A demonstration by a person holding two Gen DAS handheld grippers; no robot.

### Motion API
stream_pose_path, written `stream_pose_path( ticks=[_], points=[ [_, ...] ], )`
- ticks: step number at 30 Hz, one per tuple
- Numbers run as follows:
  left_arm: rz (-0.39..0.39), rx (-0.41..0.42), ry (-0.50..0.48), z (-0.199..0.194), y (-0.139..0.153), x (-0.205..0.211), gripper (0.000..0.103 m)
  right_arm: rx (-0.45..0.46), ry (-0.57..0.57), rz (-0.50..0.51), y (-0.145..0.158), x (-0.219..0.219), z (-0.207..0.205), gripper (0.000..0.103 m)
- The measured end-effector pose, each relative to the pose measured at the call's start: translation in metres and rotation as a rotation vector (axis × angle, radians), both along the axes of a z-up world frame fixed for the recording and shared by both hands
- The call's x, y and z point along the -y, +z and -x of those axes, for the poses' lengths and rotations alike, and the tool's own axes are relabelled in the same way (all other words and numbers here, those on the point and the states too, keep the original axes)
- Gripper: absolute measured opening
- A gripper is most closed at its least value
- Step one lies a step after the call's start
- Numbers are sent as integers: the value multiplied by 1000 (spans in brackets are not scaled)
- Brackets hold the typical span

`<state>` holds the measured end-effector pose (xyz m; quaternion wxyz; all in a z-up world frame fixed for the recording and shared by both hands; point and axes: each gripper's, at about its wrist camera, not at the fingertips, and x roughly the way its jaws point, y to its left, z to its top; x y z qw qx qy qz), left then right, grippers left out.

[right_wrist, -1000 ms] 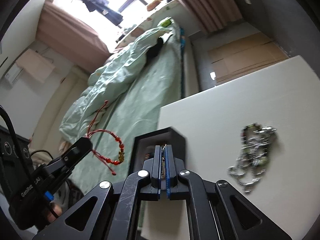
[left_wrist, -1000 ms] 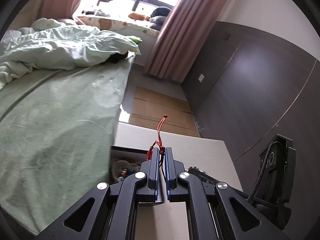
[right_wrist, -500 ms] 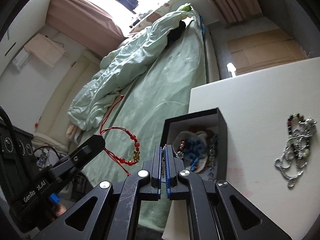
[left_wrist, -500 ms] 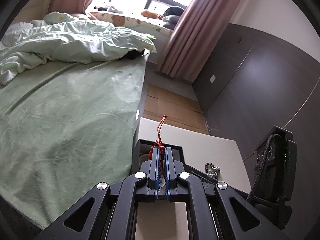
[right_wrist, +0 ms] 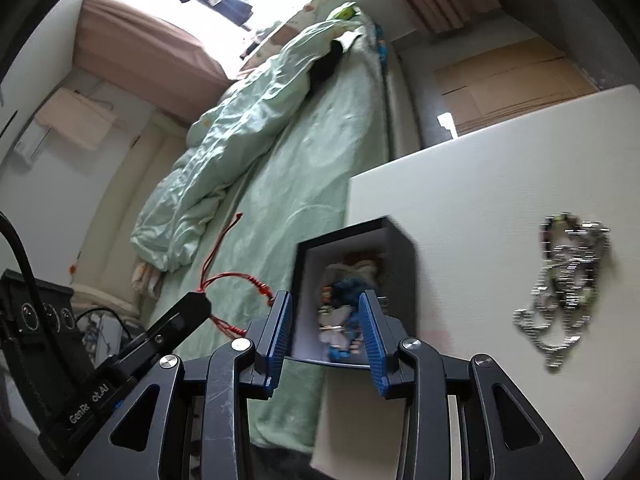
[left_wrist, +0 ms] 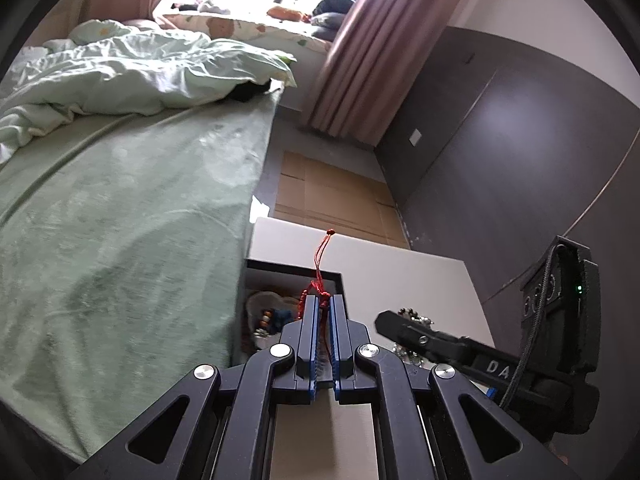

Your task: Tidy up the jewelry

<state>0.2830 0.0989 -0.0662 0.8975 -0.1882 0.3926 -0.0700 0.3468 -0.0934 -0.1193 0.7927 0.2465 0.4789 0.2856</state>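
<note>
Left gripper (left_wrist: pixel 325 300) clamped on red cord bracelet (right_wrist: pixel 234 280), right gripper (right_wrist: pixel 326 300) jaws just parted, empty, over black jewelry box (right_wrist: pixel 400 276), silver chain (right_wrist: pixel 564 288) on white table (right_wrist: pixel 480 184)

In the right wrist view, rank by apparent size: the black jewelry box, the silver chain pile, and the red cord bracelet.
1. black jewelry box, clearly largest.
2. silver chain pile and red cord bracelet span about the same; the bracelet hangs nearer the camera from the shut left gripper, so no ranking.

On the counter (right_wrist: pixel 500 184) the open jewelry box (right_wrist: pixel 400 256) sits at the edge nearest the bed (right_wrist: pixel 304 168), with a heap of jewelry (right_wrist: pixel 340 300) inside it, and a tangle of chain necklaces (right_wrist: pixel 564 284) lies well apart to its right.
</note>
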Motion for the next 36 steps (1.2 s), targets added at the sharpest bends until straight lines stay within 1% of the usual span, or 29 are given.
stream_pose_path(
  ticks=[4, 6, 8, 11, 12, 14, 15, 16, 18, 20, 27, 29, 30, 31, 33, 36],
  points=[
    [-9, -14, -20, -7, -5, 16, 5, -10, -44, -7, 0, 24, -1, 36],
    [-25, -25, -10, -10, -8, 21, 5, -14, -64, -4, -1, 36, -3, 36],
    [-37, -57, -14, -15, -14, 26, 6, -22, -78, -9, -3, 46, -6, 36],
    [-27, -102, -20, -23, -21, 30, 8, -30, -106, -11, -4, 61, -8, 36],
    [-30, -105, -19, -23, -22, 32, 11, -32, -113, -14, -5, 67, -8, 36],
    [-32, -107, -19, -24, -23, 36, 30, -32, -119, -22, -6, 73, -9, 36],
    [-33, -104, -19, -25, -23, 38, 49, -32, -123, -24, -5, 77, -9, 36],
    [-38, -91, -18, -24, -22, 42, 59, -30, -126, -25, -5, 81, -9, 36],
    [-51, -67, -24, -22, -19, 49, 61, -29, -134, -25, -5, 88, -9, 36],
    [-66, -67, -37, -24, -18, 57, 61, -31, -148, -16, -7, 97, -10, 36],
    [-58, -71, -90, -37, -22, 88, 61, -56, -208, 10, -14, 128, -11, 37],
    [-55, -80, -116, -42, -25, 99, 61, -61, -224, 13, -16, 136, -11, 46],
    [-56, -87, -126, -44, -26, 103, 61, -61, -234, 15, -17, 140, -11, 55],
    [-59, -96, -137, -47, -28, 108, 61, -59, -246, 21, -17, 144, -11, 61],
    [-67, -113, -156, -52, -33, 118, 61, -64, -273, 31, -19, 153, -9, 66],
    [-72, -131, -185, -63, -40, 130, 61, -85, -310, 18, -23, 167, -10, 66]
  ],
)
